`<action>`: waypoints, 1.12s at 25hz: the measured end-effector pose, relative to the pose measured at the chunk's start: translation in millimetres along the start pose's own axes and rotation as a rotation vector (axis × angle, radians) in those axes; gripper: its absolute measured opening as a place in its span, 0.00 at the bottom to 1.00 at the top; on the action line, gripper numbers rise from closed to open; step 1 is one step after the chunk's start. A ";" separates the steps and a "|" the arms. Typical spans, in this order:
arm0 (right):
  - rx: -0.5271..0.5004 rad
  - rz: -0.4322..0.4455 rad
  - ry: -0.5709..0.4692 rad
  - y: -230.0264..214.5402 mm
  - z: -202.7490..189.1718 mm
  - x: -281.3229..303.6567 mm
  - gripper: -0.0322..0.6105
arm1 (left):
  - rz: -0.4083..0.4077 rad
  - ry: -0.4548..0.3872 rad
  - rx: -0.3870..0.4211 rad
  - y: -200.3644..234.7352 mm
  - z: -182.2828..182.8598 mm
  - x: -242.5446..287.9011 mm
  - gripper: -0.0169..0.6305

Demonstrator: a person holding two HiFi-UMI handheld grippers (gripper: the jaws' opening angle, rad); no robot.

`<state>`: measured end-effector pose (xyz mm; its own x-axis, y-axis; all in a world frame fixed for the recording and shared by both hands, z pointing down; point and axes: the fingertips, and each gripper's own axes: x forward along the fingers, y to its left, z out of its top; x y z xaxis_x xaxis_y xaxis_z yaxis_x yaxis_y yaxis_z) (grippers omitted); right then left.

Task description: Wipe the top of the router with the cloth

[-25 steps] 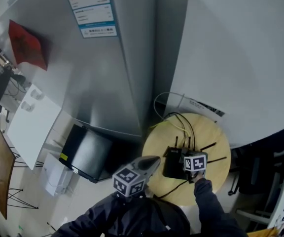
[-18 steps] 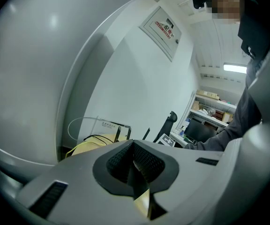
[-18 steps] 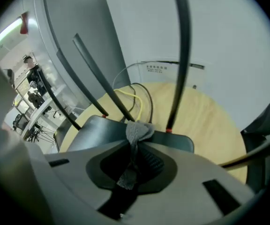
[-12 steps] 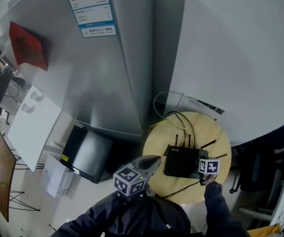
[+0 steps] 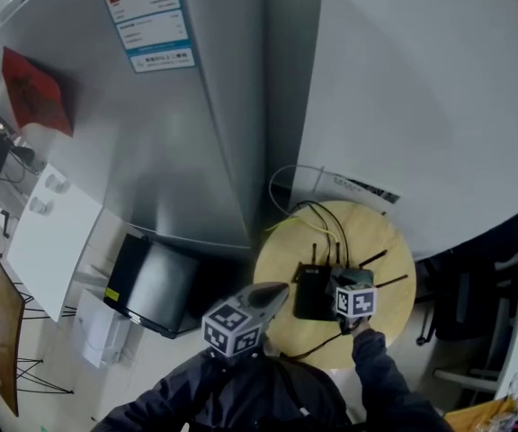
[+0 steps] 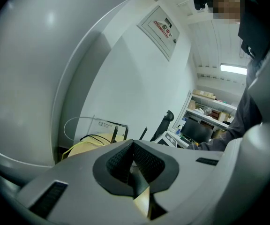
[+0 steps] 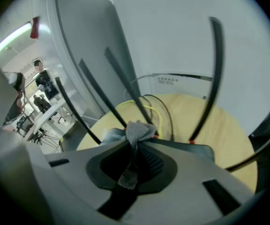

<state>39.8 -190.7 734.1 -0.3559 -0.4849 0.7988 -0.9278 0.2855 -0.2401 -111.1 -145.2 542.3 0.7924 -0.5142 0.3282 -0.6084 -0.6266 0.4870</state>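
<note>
Closest, the left gripper [image 6: 133, 145] hangs beside the person's dark jacket [image 5: 241, 394], off the near-left edge of the round pale wooden table [image 5: 385, 241]. Its fingers [image 6: 146, 161] are pressed together with nothing between them. Just beyond, the right gripper [image 7: 136, 144] sits over the table's middle, its fingers clenched on a small grey woven cloth [image 7: 138, 131]. The cloth is bunched into a tuft above the fingertips, with a frayed strip trailing back between the pads. Under it lies the flat black router [image 5: 311, 292], near the table's middle. The tuft is over the router's near part, though contact cannot be made out. Thin black antennas [image 7: 214, 74] splay upward from the router's far side. Black and yellow cables [image 5: 326, 223] loop toward the table's far-left edge. A silver refrigerator [image 5: 178, 133] stands behind.
</note>
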 end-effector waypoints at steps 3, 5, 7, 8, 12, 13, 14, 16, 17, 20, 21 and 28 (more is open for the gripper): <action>-0.050 0.080 0.026 53.8 4.2 16.7 0.16 | -0.007 0.002 0.004 -1.2 1.3 1.1 0.03; -0.075 0.111 0.054 78.7 0.2 27.4 0.16 | -0.008 0.003 0.006 -1.2 2.2 0.9 0.03; -0.086 0.129 0.086 94.4 -7.1 34.3 0.16 | -0.008 0.003 0.009 -1.3 3.6 0.5 0.03; -0.091 0.132 0.104 98.1 -12.0 36.3 0.16 | -0.008 0.003 0.010 -1.3 4.3 0.3 0.03; -0.095 0.115 0.140 84.7 -29.5 34.7 0.16 | -0.010 0.004 0.018 -1.8 5.4 0.6 0.03; -0.094 0.107 0.138 76.5 -31.5 31.4 0.16 | -0.011 0.005 0.019 -2.6 5.2 1.2 0.03; -0.094 0.097 0.137 66.7 -33.6 27.5 0.16 | -0.013 0.006 0.019 -3.7 4.7 2.1 0.03; -0.083 0.070 0.137 43.2 -38.8 18.5 0.16 | -0.018 0.009 0.020 -6.5 3.6 5.1 0.03; -0.072 0.053 0.137 29.8 -41.8 13.5 0.16 | -0.021 0.010 0.021 -8.0 3.1 7.1 0.03; -0.033 -0.001 0.135 -12.7 -52.7 -2.9 0.16 | -0.031 0.015 0.027 -13.6 2.4 13.9 0.03; -0.022 -0.018 0.134 -25.9 -56.4 -8.5 0.16 | -0.035 0.016 0.029 -15.7 2.3 16.4 0.03; 0.034 -0.094 0.133 -91.7 -80.2 -38.1 0.16 | -0.049 0.028 0.043 -30.1 1.3 32.0 0.03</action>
<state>147.4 -132.0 769.9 -0.2511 -0.3937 0.8843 -0.9605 0.2143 -0.1774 -67.6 -143.6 537.1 0.8217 -0.4663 0.3277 -0.5699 -0.6757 0.4676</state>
